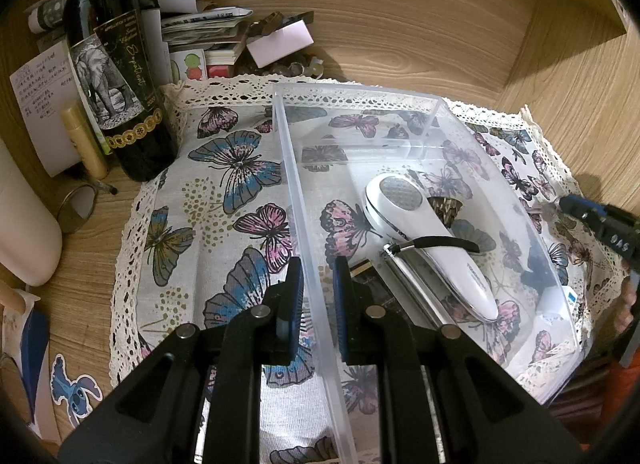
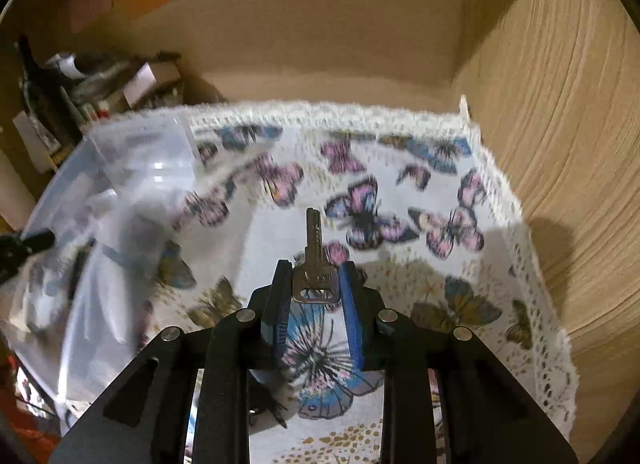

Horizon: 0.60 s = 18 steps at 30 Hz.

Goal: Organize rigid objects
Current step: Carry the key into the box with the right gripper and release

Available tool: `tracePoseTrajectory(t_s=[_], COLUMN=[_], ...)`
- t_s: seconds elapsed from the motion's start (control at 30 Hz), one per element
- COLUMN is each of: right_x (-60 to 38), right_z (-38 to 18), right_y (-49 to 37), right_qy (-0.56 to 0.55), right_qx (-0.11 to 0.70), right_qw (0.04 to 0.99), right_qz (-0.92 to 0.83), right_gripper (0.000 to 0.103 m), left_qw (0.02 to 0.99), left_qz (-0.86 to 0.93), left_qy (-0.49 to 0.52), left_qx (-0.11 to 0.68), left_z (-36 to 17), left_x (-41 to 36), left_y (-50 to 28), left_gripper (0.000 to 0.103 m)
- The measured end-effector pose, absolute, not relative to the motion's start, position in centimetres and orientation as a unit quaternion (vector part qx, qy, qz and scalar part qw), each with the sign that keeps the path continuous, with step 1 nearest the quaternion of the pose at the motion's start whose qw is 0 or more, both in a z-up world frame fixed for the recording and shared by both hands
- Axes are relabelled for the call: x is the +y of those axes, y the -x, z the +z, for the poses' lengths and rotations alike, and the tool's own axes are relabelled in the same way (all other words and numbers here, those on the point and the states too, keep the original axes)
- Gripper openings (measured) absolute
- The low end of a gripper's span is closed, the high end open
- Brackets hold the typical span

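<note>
A clear plastic box (image 1: 400, 103) stands on a butterfly-print cloth (image 1: 224, 199). My left gripper (image 1: 319, 290) is shut on the box's left wall, one finger on each side of it. Inside the box lie a white handheld device (image 1: 424, 240) with a black strap, a chrome bar (image 1: 406, 278) and a small white item (image 1: 560, 300). My right gripper (image 2: 314, 284) is shut on the head of a silver key (image 2: 314, 260), blade pointing forward, held above the cloth (image 2: 400, 191) to the right of the box (image 2: 132, 167). In the left wrist view the right gripper (image 1: 572, 205) shows past the box's right wall.
A dark wine bottle (image 1: 116, 75), a cream tube (image 1: 84, 139), stacked papers and small boxes (image 1: 208, 31) crowd the back left corner. A cream cylinder (image 1: 24, 223) stands at the left. Wooden walls (image 2: 560, 143) close in the back and right. The left gripper (image 2: 28, 242) shows at the right wrist view's left edge.
</note>
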State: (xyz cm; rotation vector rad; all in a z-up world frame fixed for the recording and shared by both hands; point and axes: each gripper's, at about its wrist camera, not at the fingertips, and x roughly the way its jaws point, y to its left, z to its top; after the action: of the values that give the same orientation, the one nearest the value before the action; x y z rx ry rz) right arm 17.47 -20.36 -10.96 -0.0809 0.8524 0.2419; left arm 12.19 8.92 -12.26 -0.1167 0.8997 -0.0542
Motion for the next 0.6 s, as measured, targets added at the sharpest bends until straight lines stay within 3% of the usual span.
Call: tracePoseTrajectory(t_s=[0.6], right_x=[-13.5], right_z=[-2.4], right_y=[-14.8], right_qy=[0.052], right_qx=[0.294], right_qw=[0.928], right_qz=[0.224], right_gripper=[0.022], left_qw=[0.898], left_qz=[-0.029], left_qy=[0.058], left_qx=[0.435], left_z=[-12.2], left_x=[9.0], left_y=[-12.3], left_gripper=[0.013])
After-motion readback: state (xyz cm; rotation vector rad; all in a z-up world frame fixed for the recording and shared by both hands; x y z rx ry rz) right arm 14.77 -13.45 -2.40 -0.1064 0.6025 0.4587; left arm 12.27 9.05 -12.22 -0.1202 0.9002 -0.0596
